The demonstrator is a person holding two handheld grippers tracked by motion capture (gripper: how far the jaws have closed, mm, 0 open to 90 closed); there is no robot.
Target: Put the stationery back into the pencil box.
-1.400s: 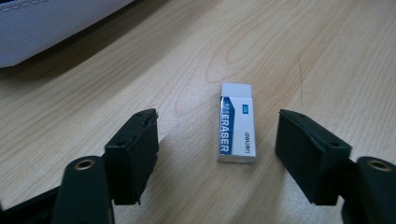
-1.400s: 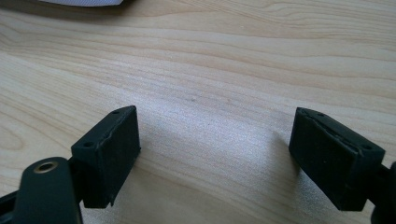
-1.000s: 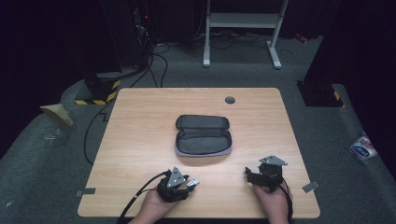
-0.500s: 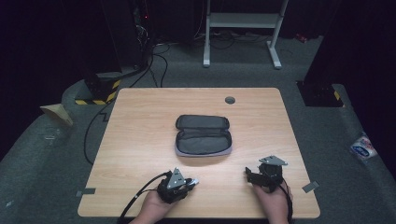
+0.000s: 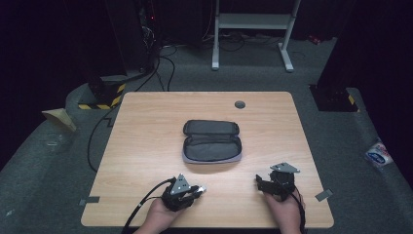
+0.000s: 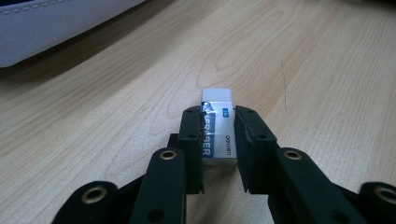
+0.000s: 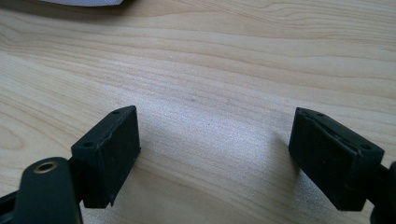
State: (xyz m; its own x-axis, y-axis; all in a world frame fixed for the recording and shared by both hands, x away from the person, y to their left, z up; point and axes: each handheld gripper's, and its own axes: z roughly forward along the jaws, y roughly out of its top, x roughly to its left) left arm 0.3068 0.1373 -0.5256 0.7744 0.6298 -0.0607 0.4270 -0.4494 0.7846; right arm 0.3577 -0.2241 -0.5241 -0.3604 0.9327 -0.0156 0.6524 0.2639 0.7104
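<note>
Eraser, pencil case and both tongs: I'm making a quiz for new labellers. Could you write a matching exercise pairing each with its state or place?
Things:
1. eraser
2. pencil case
3. left tongs
4. right tongs

States:
A. jaws wide apart over bare wood
B. lying unzipped mid-table
C. white, pinched between two black jaws
D. shut on a small block

Pairs: 1-C, 2-B, 3-D, 4-A

I read this as a lab or test bay for recording. My wooden table [image 5: 146, 146] stands alone on grey carpet [image 5: 350, 161] in a dark room. Black cables [image 5: 160, 68] run across the floor to dark equipment [image 5: 126, 39] behind, hazard-striped tape [image 5: 104, 100] marks one base, and a white metal stand [image 5: 253, 29] waits behind.
</note>
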